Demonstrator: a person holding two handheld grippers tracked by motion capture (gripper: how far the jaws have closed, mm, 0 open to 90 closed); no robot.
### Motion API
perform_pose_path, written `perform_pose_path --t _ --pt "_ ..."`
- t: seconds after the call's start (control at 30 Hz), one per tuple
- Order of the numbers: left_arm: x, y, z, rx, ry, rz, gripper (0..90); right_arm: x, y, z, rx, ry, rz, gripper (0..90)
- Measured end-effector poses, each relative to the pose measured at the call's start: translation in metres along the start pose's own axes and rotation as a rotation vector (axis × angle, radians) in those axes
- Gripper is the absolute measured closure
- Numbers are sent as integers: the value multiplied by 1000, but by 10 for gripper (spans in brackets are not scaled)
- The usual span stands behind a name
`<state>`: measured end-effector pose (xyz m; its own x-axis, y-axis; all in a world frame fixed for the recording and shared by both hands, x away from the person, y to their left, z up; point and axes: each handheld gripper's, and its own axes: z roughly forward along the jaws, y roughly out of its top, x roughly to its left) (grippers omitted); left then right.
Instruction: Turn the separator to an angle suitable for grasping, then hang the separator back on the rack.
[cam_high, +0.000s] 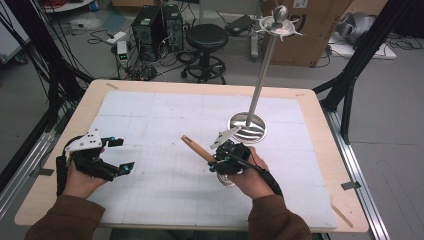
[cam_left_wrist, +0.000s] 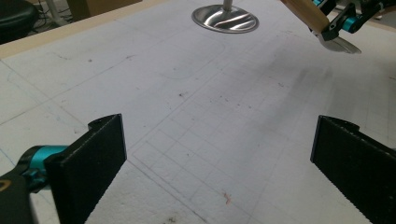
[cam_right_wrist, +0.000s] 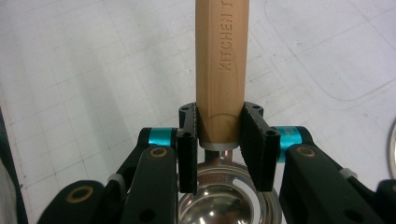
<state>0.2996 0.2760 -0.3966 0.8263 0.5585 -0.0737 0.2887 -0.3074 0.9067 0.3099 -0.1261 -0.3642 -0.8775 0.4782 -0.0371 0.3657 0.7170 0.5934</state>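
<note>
Wooden-handled utensil is sitting in the right gripper, handle clamped between the two black fingers just above the metal collar; the polished steel bowl of the utensil is lying back between the gripper's arms, close to the camera. Stamped lettering is running along the handle. In the high view the handle is angling up and to the left from the right gripper, held clear above the surface near its middle, a little toward the person's side. Just beyond that gripper a steel stand is resting on its round ridged base, its thin pole rising to a pronged top with a ball cap. The left gripper is hovering near the left part of the surface, well apart from the utensil; its fingers are standing wide apart with nothing between them, only bare sheet below. The surface is a pale wooden board covered by a white sheet with a faint pencilled grid, scuffed and speckled in places. Both sleeves are brown, entering from the bottom edge. Beyond the far edge the room is showing a grey floor, a black round stool, computer towers with loose cables, a cardboard box, and black frame struts on either side.
</note>
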Motion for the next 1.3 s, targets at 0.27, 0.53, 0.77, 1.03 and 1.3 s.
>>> perform_pose_path --t 0.27,0.53,0.77,1.03,1.3 --pt "1 0 1 -5 0 -4 40 -8 -7 -16 -60 -16 15 689" --pt "1 1 2 -1 -2 3 40 -14 -10 -32 -108 -46 0 689" --pt "0 1 3 7 1 3 40 -21 -18 -51 -177 -58 -11 689" --pt "-1 2 3 7 -1 3 40 -27 -23 -70 -246 -74 -15 688" --pt "-1 1 3 7 0 0 40 -34 -24 -93 -326 -114 -17 688"
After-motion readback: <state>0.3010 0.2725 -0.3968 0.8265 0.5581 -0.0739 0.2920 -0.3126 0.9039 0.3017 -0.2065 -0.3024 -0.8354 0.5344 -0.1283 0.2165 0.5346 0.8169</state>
